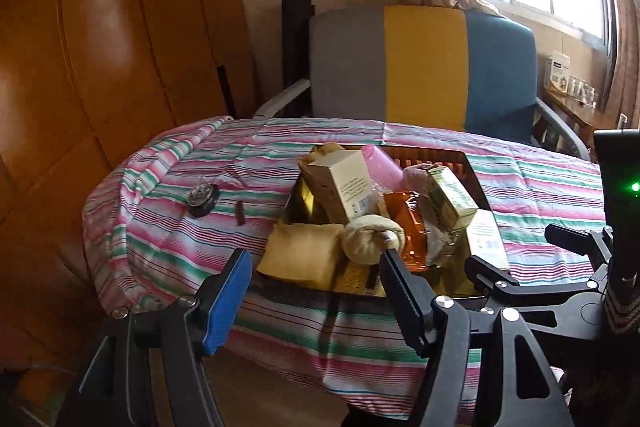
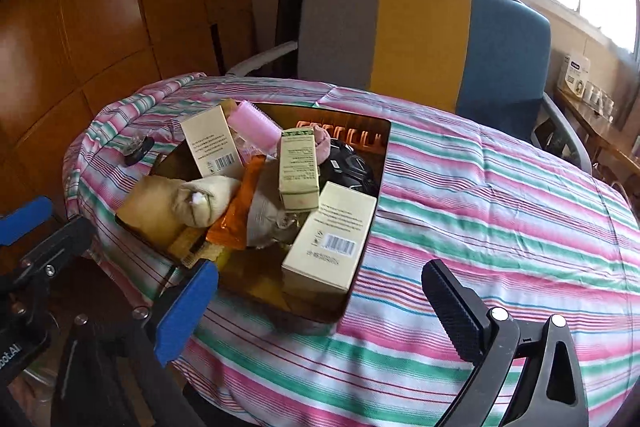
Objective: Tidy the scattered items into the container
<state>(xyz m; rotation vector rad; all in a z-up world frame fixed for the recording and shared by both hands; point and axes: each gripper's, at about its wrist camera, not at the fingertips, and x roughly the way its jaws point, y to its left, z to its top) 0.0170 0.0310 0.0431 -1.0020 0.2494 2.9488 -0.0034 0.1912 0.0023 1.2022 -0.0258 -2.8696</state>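
Tin (image 2: pixel 382 163), dark and mirror-sided, brims with cream boxes (image 2: pixel 326 239), a pink roller (image 2: pixel 252 125), socks (image 2: pixel 204 203); left hand-held gripper (image 1: pixel 316 291) and right hand-held gripper (image 2: pixel 320 303) spread, empty

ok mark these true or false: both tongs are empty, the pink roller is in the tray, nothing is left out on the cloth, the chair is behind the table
1. Both tongs, left tongs and right tongs, are open and hold nothing. True.
2. The pink roller lies in the tray. True.
3. Nothing is left out on the striped cloth. False: a small black round item and a small dark stick lie left of the tray.
4. The chair stands in front of the table. False: behind it.
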